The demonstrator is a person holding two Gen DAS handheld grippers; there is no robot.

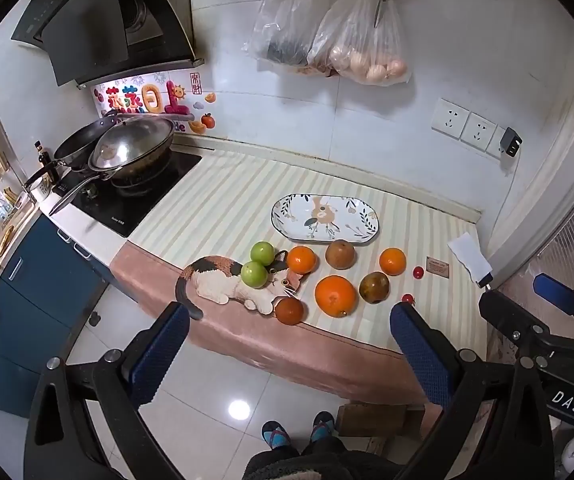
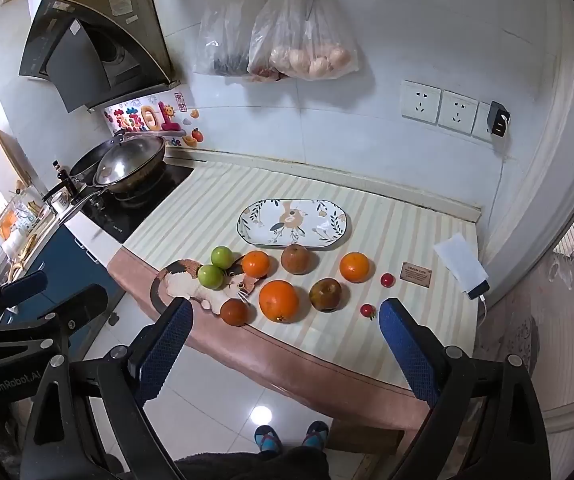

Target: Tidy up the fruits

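Fruit lies on the striped mat in front of an oval patterned plate (image 1: 325,218) (image 2: 293,222). Two green apples (image 1: 261,253) (image 2: 221,257) sit on the left. A large orange (image 1: 335,295) (image 2: 278,301) lies near the front edge, with two smaller oranges (image 1: 302,259) (image 2: 354,267), several brownish fruits (image 1: 374,287) (image 2: 325,294) and two small red tomatoes (image 1: 418,272) (image 2: 367,311). My left gripper (image 1: 291,328) is open and empty, held back over the floor. My right gripper (image 2: 287,320) is open and empty, also short of the counter edge.
A hob with stacked pans (image 1: 131,152) stands at the left. Plastic bags (image 1: 363,40) and red scissors hang on the wall. A phone on a cable (image 2: 463,266) and a small brown card (image 2: 415,274) lie at the right. My feet (image 2: 291,436) are below.
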